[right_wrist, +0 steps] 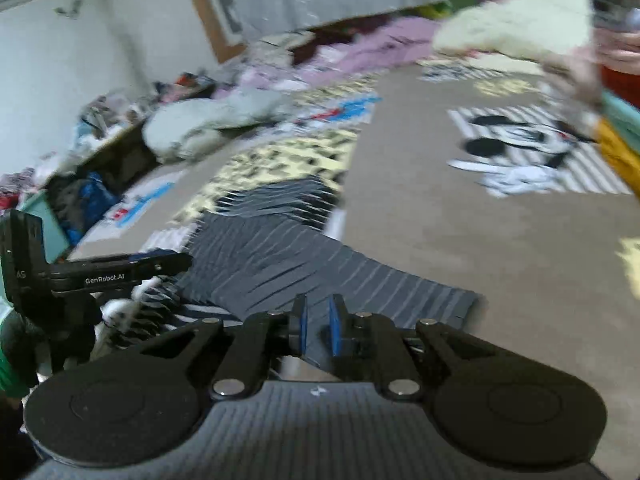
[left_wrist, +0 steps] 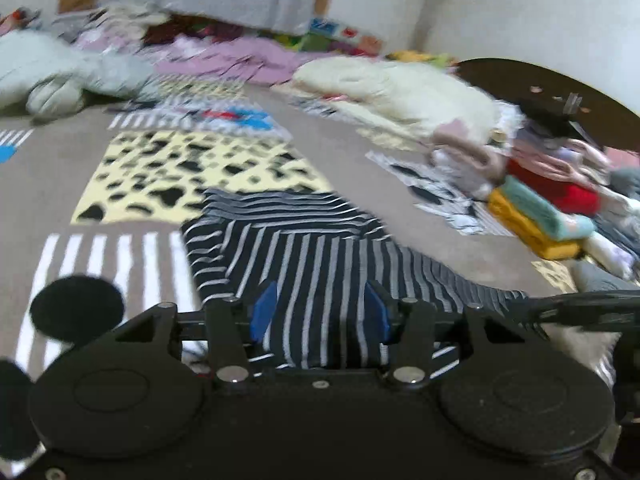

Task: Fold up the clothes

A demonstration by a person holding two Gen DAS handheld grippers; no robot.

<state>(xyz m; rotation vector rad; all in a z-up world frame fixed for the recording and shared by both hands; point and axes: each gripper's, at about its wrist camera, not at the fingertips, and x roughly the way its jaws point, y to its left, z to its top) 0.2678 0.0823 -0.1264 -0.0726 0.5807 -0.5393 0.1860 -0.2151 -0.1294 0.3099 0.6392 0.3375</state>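
A dark navy garment with white stripes (left_wrist: 304,240) lies partly folded on the patterned bed cover (left_wrist: 60,184). My left gripper (left_wrist: 320,312) has its blue pads wide apart with the garment's near edge bunched between them. My right gripper (right_wrist: 318,328) is shut on the garment's right corner (right_wrist: 304,272), blue pads pinching the cloth. The right gripper's arm shows at the right edge of the left wrist view (left_wrist: 580,306), and the left gripper shows at the left of the right wrist view (right_wrist: 100,276).
A stack of folded clothes (left_wrist: 536,216) in yellow, teal and red sits at the right. A cream fluffy blanket (left_wrist: 400,88) and a grey plush toy (left_wrist: 52,76) lie further back. Loose clothes (left_wrist: 240,56) crowd the far wall. A dark round table (left_wrist: 560,96) stands at the right.
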